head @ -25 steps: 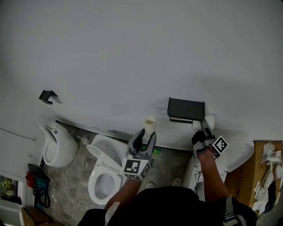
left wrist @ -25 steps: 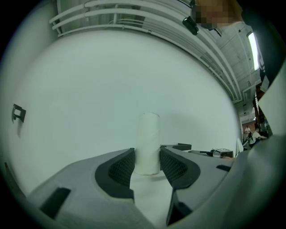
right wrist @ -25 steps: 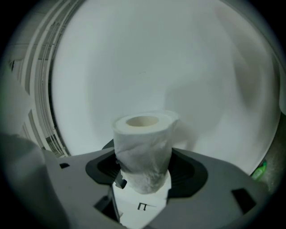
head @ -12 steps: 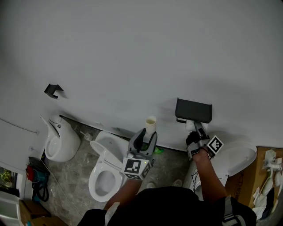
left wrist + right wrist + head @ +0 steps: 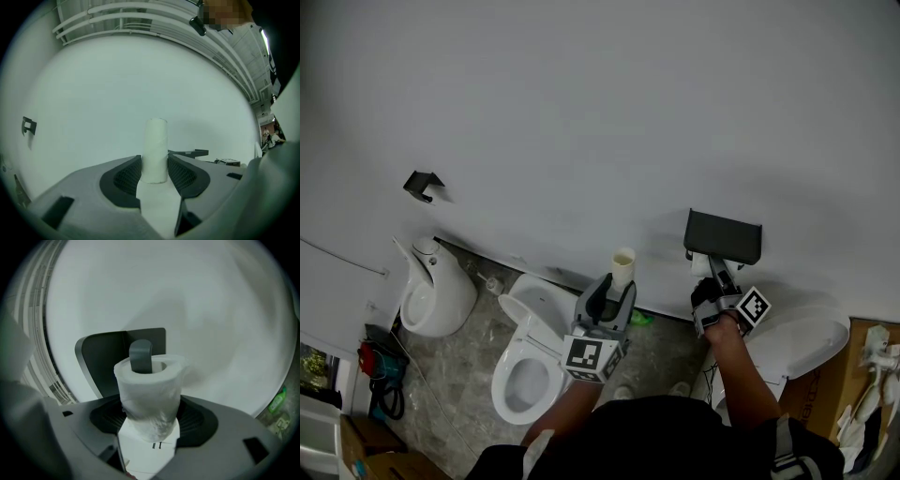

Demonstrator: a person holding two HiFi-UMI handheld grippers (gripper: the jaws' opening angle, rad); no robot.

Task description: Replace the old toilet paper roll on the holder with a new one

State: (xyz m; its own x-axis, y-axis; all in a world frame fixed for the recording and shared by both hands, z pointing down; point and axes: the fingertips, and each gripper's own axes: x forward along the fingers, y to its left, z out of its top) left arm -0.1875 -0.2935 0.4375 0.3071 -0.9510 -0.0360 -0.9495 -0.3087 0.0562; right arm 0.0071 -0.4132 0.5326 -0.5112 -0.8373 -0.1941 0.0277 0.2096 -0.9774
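My left gripper is shut on a bare pale cardboard tube that stands upright between its pads. In the head view this tube sticks up from the left gripper left of the holder. My right gripper is shut on a white toilet paper roll. The dark wall holder is right behind the roll, and its grey arm shows in the mouth of the roll's hollow. From above, the right gripper sits just under the holder.
A white toilet stands below the left gripper, and a white urinal-like bowl is farther left. A black hook is on the wall. A green bottle lies on the floor. A white basin is at the right.
My right gripper has carried the roll leftward, from the holder's right end to under its middle. The left gripper with the tube has stayed about where it was.
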